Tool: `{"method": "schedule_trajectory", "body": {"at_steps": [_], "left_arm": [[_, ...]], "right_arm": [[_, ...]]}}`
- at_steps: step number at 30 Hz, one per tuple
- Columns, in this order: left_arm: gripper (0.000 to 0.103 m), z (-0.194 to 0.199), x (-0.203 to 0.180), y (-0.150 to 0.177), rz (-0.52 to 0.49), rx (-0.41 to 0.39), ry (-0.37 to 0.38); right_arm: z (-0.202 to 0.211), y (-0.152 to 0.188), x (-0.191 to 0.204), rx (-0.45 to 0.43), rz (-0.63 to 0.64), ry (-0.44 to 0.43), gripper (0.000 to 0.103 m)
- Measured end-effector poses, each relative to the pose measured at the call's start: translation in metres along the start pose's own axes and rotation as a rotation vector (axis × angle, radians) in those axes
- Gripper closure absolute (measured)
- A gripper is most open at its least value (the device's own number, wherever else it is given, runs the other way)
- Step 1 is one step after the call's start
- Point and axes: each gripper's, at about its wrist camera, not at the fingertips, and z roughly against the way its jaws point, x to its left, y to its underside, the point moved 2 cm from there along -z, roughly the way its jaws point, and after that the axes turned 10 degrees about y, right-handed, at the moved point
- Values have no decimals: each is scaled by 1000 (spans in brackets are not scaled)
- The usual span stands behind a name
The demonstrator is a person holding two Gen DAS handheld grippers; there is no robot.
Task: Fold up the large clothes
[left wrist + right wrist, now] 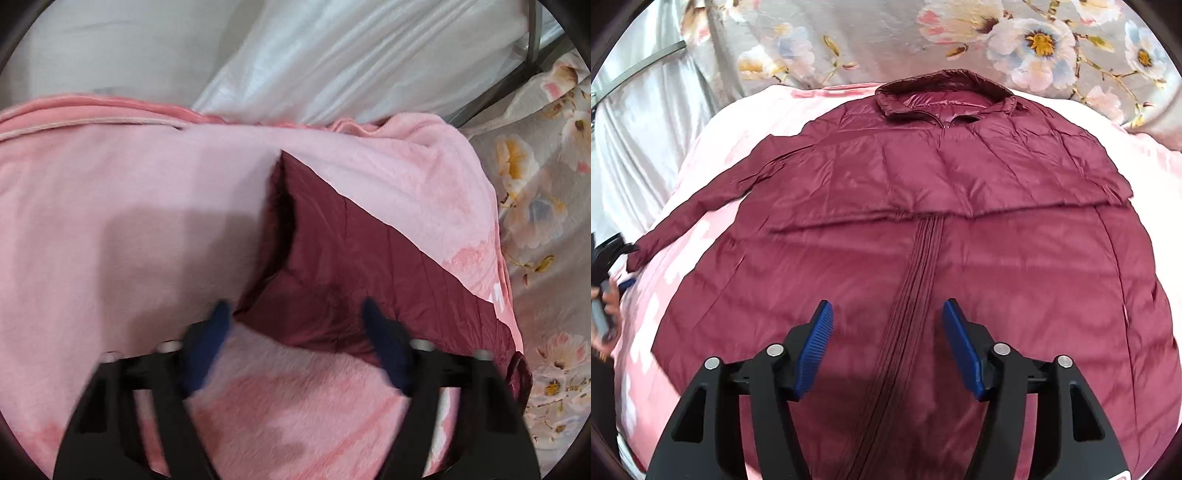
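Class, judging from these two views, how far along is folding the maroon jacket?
Done: the maroon jacket lies spread flat, zipped, on the pink blanket. In hand: the open left hand-held gripper is at its sleeve cuff; the right hand-held gripper hovers open. Left: every fold.

One maroon jacket (pixel 923 229), one pink blanket (pixel 110 203), two grippers.

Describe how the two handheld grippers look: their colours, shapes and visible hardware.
The right gripper has black plastic arms with triangular cut-outs, round silver pivot bolts and two flat blue ribbed pads. A small red-and-white label shows at its bottom edge. The left gripper has the same black frame and silver bolts; its blue pads look darker and blurred.
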Motion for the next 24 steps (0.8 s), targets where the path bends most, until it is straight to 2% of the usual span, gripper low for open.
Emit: {"method": "schedule_trajectory", "body": {"at_steps": [1,2,3,4,5,7,10,13,15,18,19,20,22,23,24], "left_arm": [[66,-5,-8,-1,-24,10,-4],[87,-9,-19,-1,-59,23,-6],[93,-9,-24,-1,-89,26,-11],[93,-5,-42,-1,-138,12,-17],[97,0,-61,0,-189,-3,-2],[98,9,-107,5,-281,-22,30],[98,35,-195,32,-443,-47,137],[98,63,-287,80,-615,-40,276],[98,76,-347,127,-715,19,401],[97,82,-402,193,-804,135,538],[96,77,-419,225,-840,193,573],[93,75,-424,241,-855,221,586],[56,58,-431,288,-881,312,594],[27,52,-427,302,-870,332,587],[21,48,-421,309,-850,333,589]], "right_arm": [[4,5,0,-6,5,9,41],[8,9,-1,-13,10,21,40],[11,13,-3,-18,13,32,39],[13,15,-5,-22,17,37,38],[17,18,-6,-27,16,41,38],[22,22,-11,-40,7,57,38],[29,23,-18,-66,-16,72,38],[33,18,-26,-91,-42,88,38],[35,18,-32,-97,-68,82,38],[37,21,-43,-106,-95,105,38],[37,23,-50,-106,-105,120,38],[38,26,-57,-105,-118,136,38],[40,32,-73,-98,-149,152,38],[42,34,-84,-96,-170,160,38],[44,35,-90,-95,-184,166,38]]}}
